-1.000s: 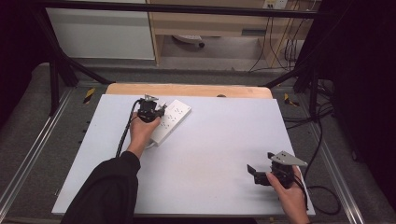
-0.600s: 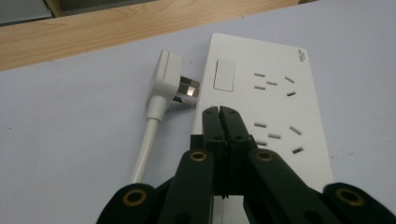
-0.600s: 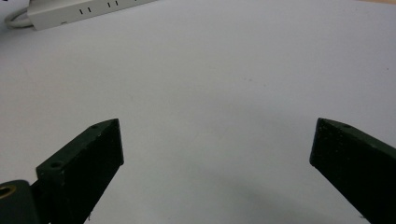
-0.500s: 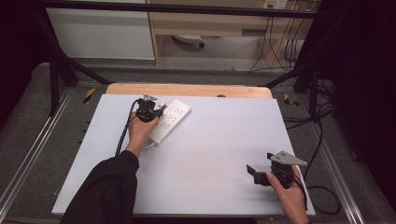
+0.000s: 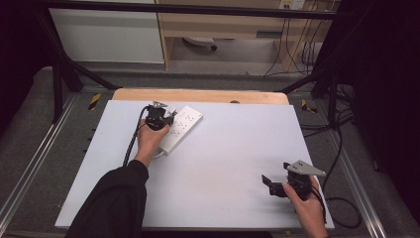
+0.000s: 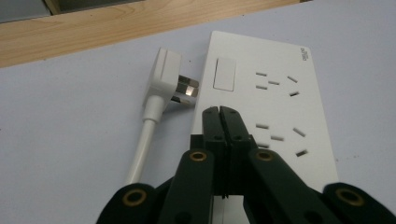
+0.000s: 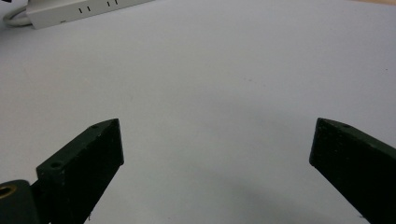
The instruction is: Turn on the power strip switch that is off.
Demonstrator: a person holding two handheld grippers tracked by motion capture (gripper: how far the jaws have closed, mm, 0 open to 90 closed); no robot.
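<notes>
Left gripper [image 6: 219,112]: jaws clenched tight together with nothing between, tips poised over the near half of a white power strip [image 6: 275,98], just short of its rocker switch [image 6: 224,74]; cannot tell whether the tips touch the strip's face. Just beside the strip's switch end, a white plug [image 6: 170,81] lying on its side with metal prongs turned toward the strip, not inserted, its white cord [image 6: 142,144] trailing away along the bench. Seen from the high view, the strip [image 5: 185,126] lying slantwise on the pale bench [image 5: 218,163] close to the far wooden edge [image 5: 198,95], with the left gripper [image 5: 166,119] at its left end, held by a hand in a black sleeve [image 5: 114,203]. Right gripper [image 5: 271,184]: jaws released, spread wide and empty, well apart from the strip at the bench's near right corner, hovering low over bare surface.
</notes>
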